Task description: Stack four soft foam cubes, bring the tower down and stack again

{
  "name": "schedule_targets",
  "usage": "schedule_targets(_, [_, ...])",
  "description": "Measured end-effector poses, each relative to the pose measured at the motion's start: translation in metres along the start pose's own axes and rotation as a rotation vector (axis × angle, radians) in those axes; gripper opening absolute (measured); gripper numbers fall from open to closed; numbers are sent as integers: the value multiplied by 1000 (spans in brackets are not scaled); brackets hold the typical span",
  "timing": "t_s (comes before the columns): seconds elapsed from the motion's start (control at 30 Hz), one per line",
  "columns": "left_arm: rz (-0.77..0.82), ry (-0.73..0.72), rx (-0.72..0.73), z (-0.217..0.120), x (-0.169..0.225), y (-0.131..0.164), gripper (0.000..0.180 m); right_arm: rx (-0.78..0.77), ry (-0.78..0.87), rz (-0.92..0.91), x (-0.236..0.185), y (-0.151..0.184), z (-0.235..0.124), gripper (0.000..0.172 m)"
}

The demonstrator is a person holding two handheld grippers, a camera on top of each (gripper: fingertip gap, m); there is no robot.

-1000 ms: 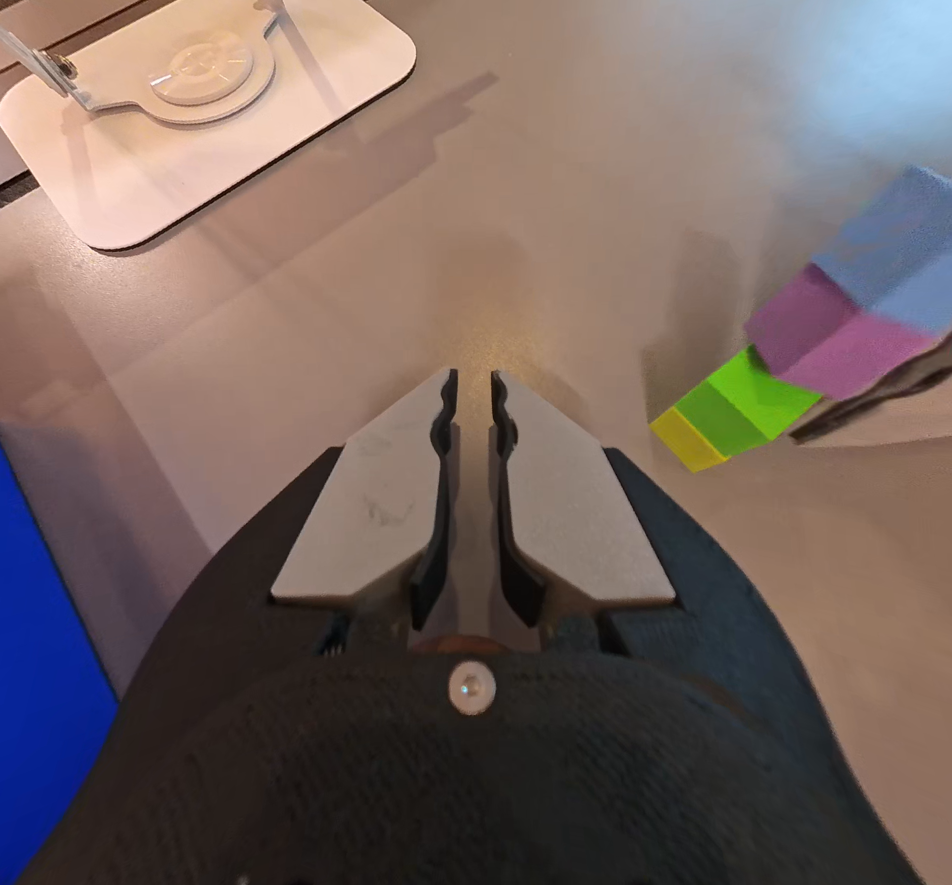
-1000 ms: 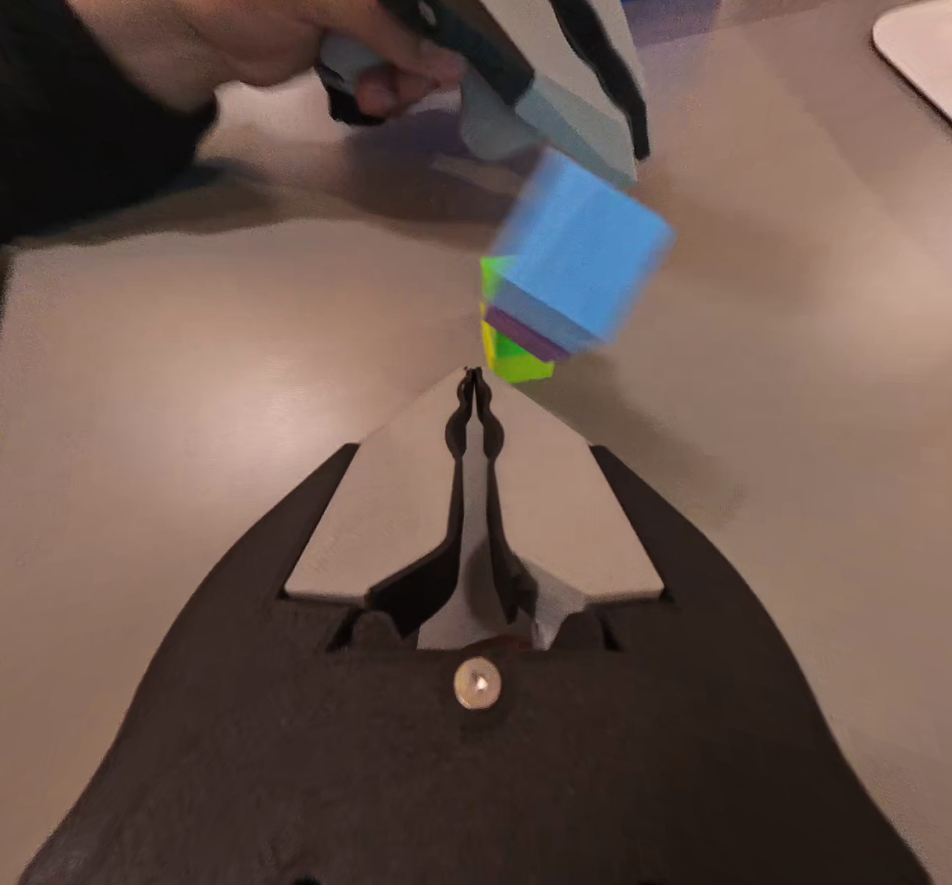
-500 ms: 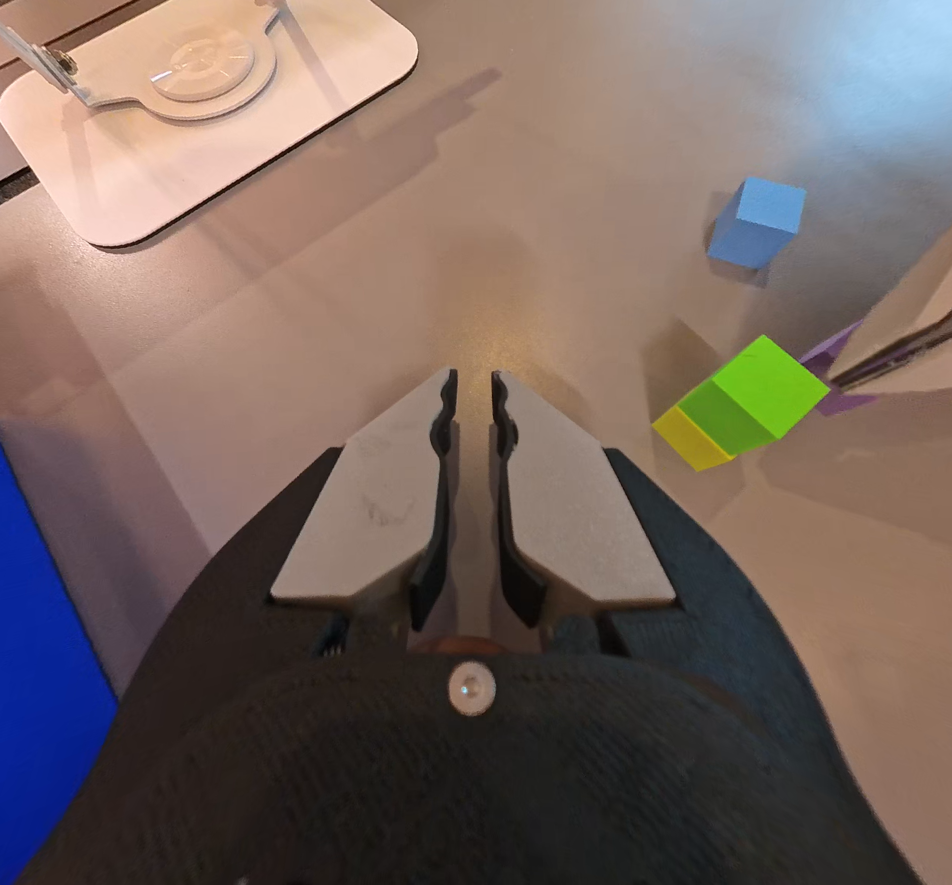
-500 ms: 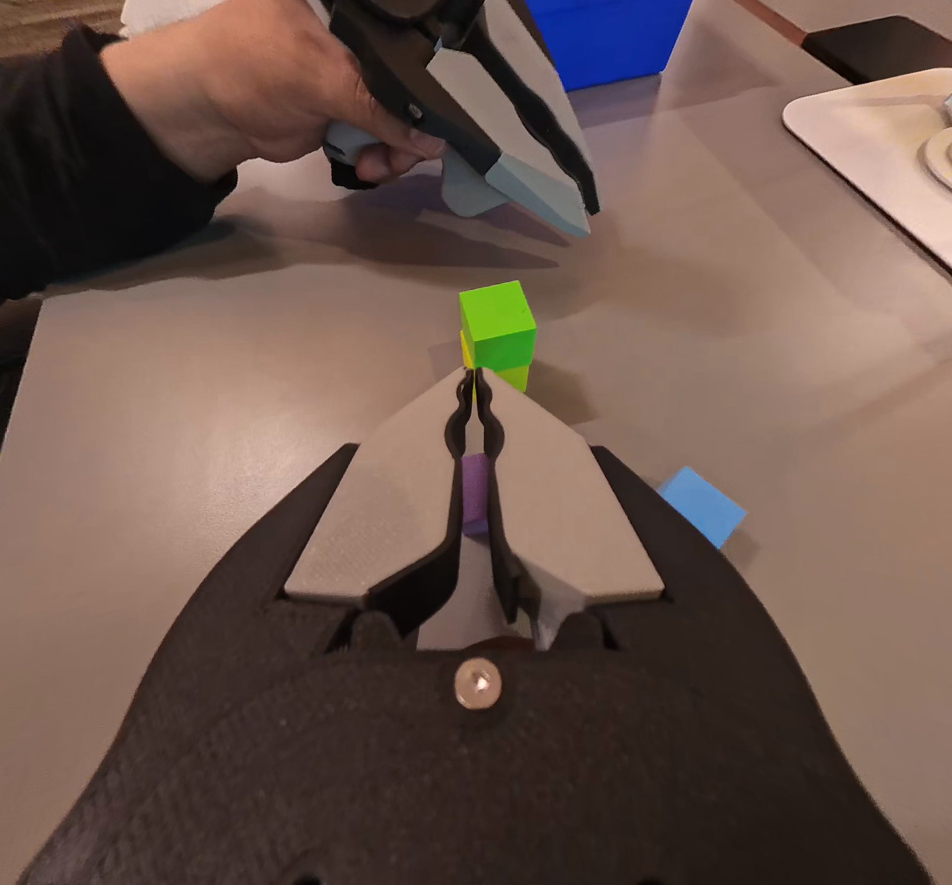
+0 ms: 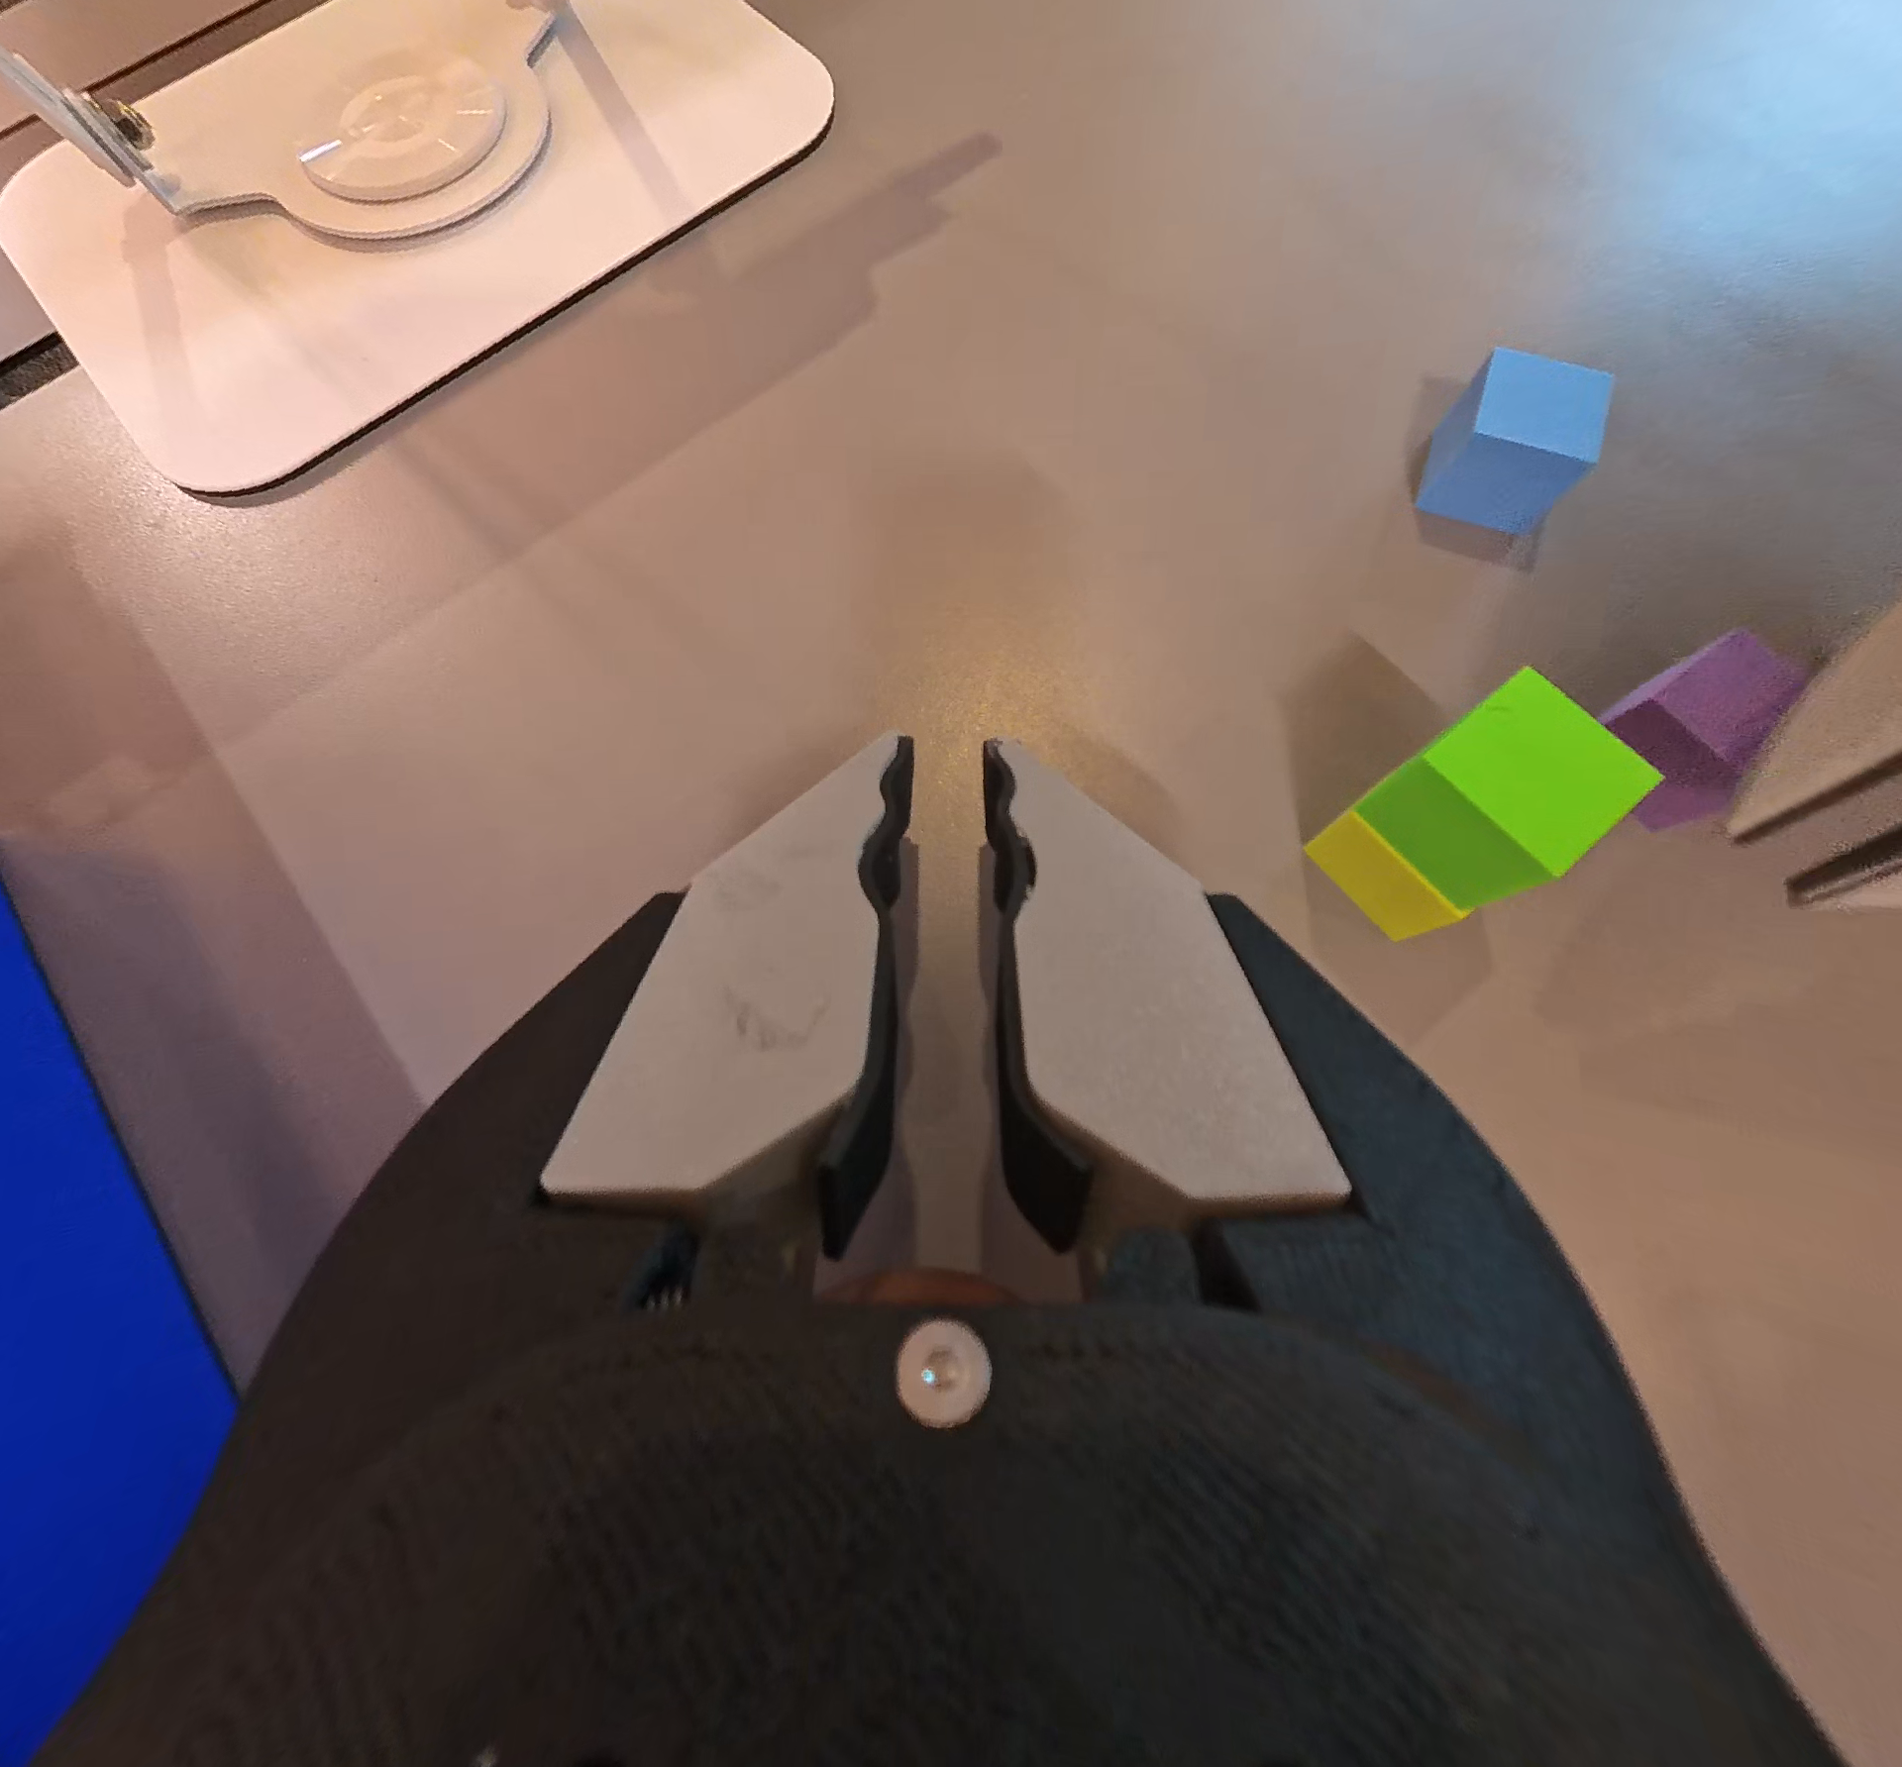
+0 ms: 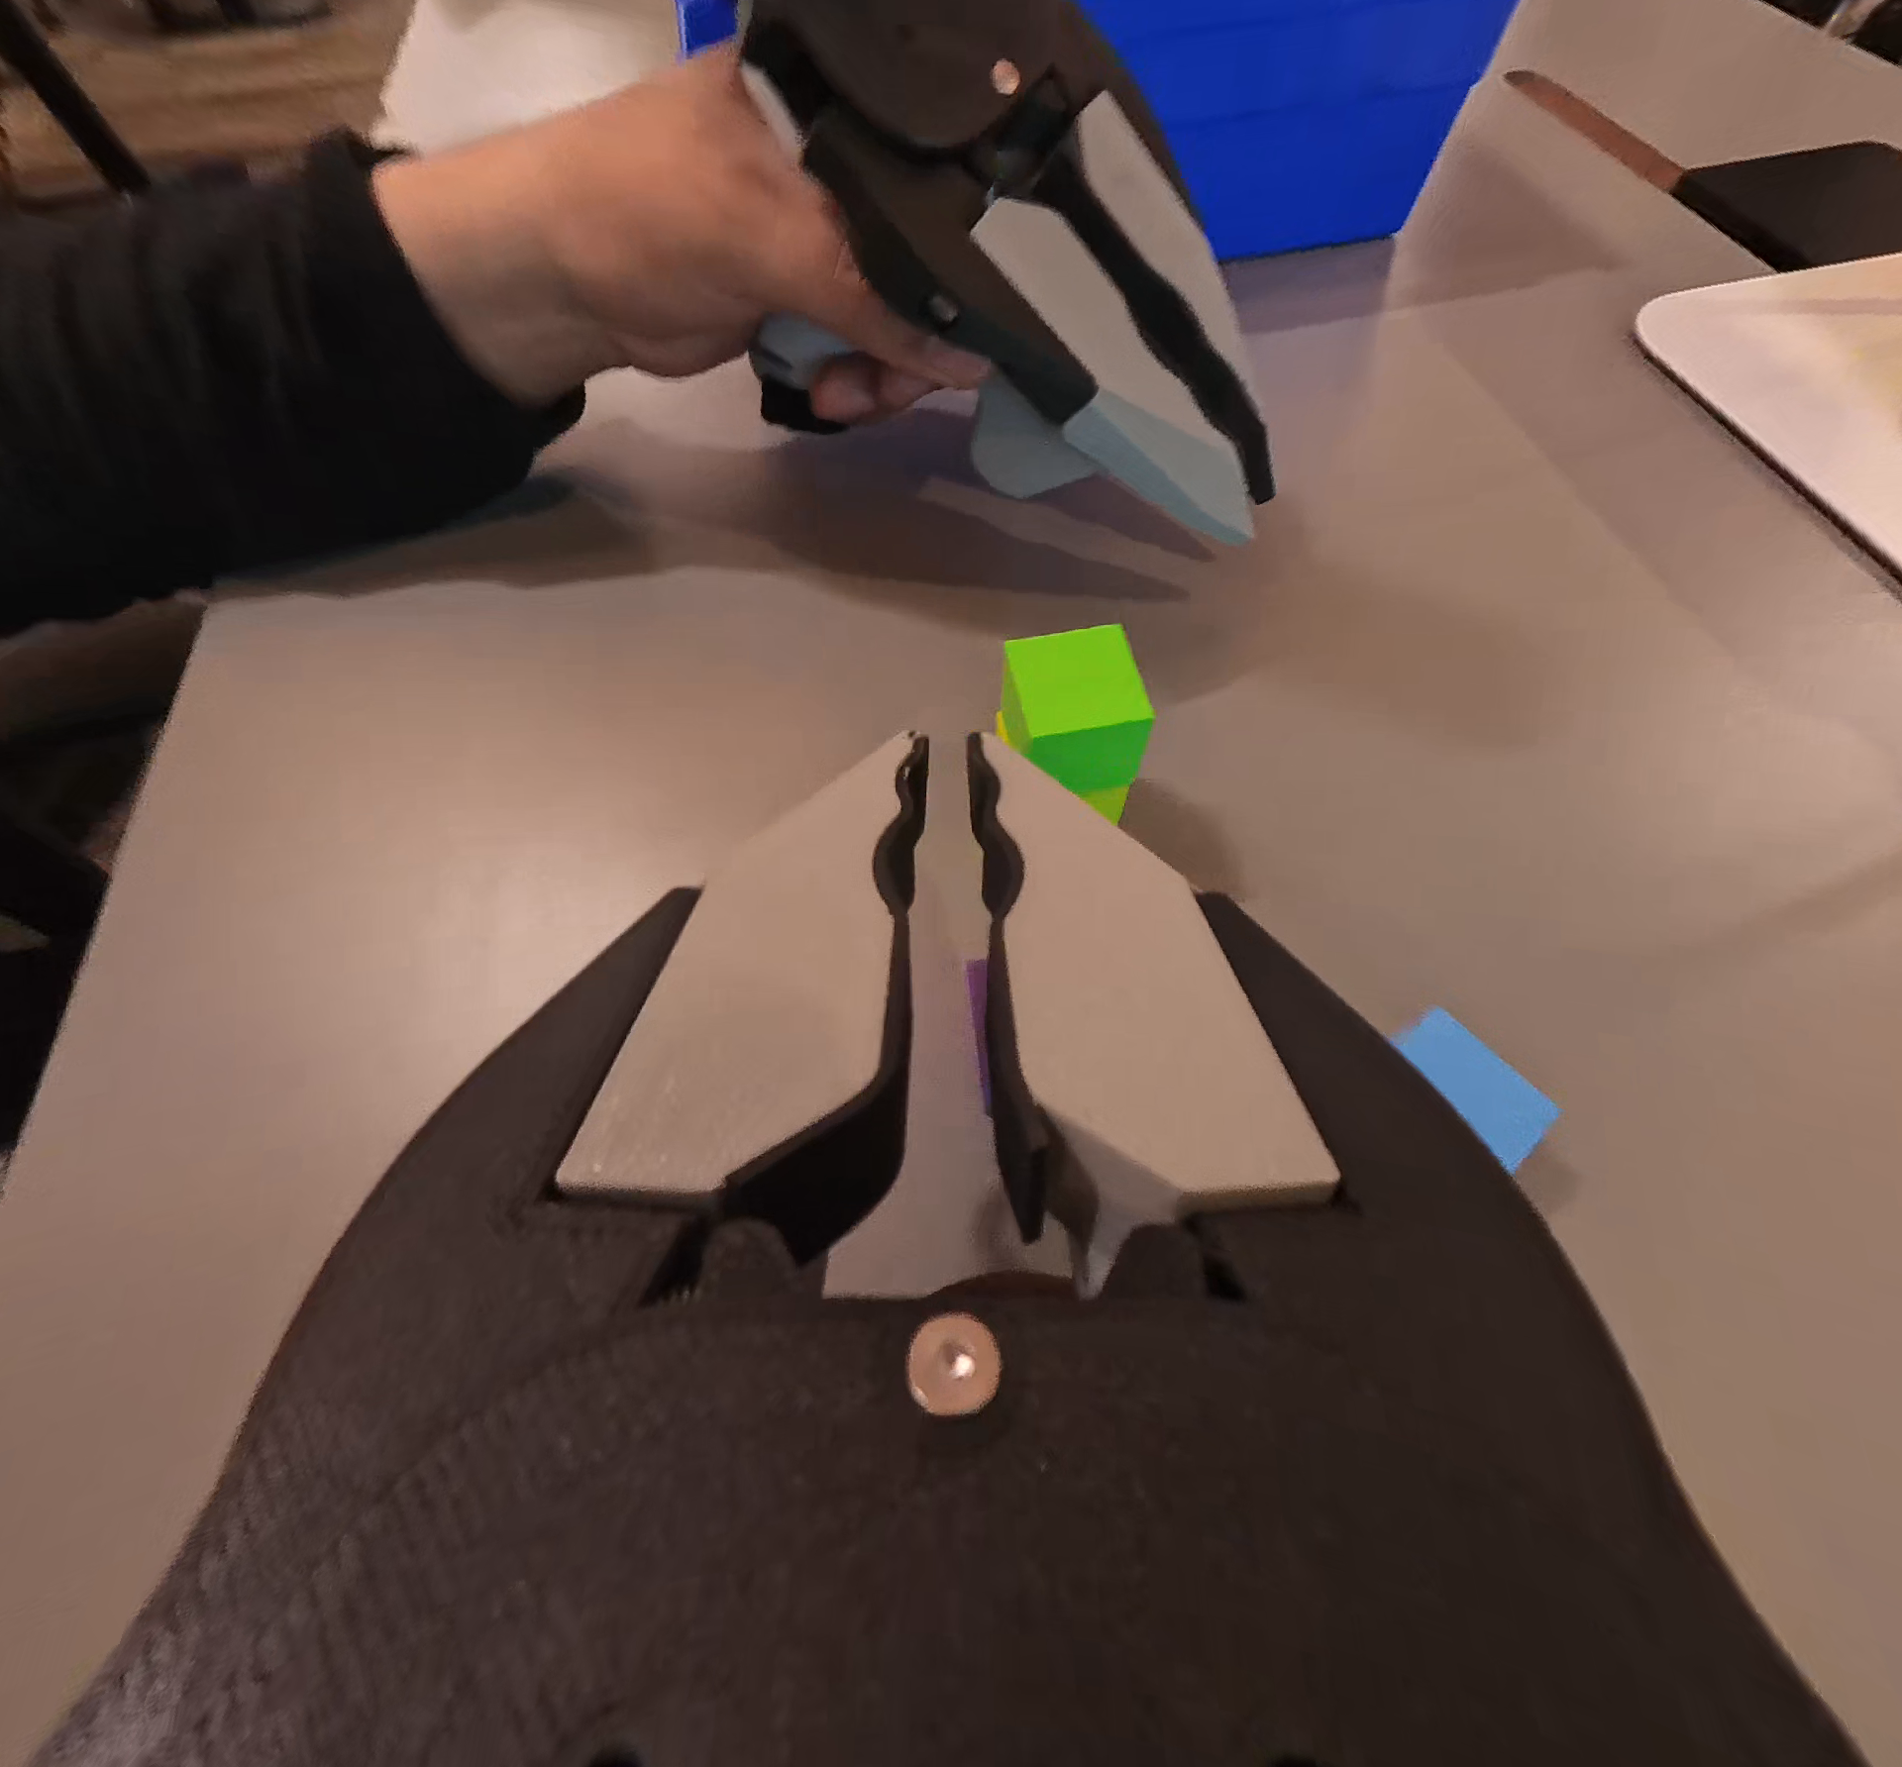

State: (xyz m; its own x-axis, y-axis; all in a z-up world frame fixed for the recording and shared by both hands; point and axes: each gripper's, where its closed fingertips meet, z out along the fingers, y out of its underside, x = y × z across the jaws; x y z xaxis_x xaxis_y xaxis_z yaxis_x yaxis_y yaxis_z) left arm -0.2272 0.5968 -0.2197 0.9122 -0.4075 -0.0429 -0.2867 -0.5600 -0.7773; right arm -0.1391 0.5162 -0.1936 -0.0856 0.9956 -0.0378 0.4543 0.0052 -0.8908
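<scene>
Grey table (image 6: 1544,689), blue bin (image 6: 1338,71) behind

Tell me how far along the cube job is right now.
The knock-down is only half done: the blue cube and the purple cube lie loose on the table, while the green cube sits on the yellow cube. Both the left gripper and the right gripper are slightly open and hold nothing. Left to do: topple or reuse that pair, then restack all four.
</scene>
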Motion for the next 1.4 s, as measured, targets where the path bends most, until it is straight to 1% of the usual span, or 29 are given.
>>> schedule_targets(0.1, [3,1,-4,1,1,1,11,-80,35,-63,-3,10,12,1])
schedule_targets(0.13, [4,1,-5,1,1,1,11,-99,83,-77,3,12,16,0])
schedule_targets(0.23, [7,1,-10,2,2,2,11,-108,301,-74,33,9,16,0])
schedule_targets(0.27, [7,0,-11,2,2,2,11,-104,316,-71,35,8,16,0])
schedule_targets(0.37, [3,0,-12,3,2,3,11,-77,317,-77,35,4,10,5])
schedule_targets(0.43, [2,-2,-16,4,1,4,11,-69,348,-76,40,3,4,4])
schedule_targets(0.63, [3,-9,-27,5,-1,6,11,-34,373,-42,50,-2,-10,6])
schedule_targets(0.8, [-5,-18,-14,4,-3,4,11,19,420,-12,63,-9,-31,10])
schedule_targets(1.0, [-16,-25,2,1,-5,1,11,74,473,85,87,-10,-62,11])
schedule_targets(1.13, [-13,-22,11,0,-4,-1,12,134,456,172,95,-11,-72,11])
schedule_targets(1.3, [33,17,48,-5,7,-11,18,161,422,224,95,-10,-71,12])
schedule_targets(1.4, [69,66,64,-7,22,-15,31,156,412,217,92,-10,-68,12])
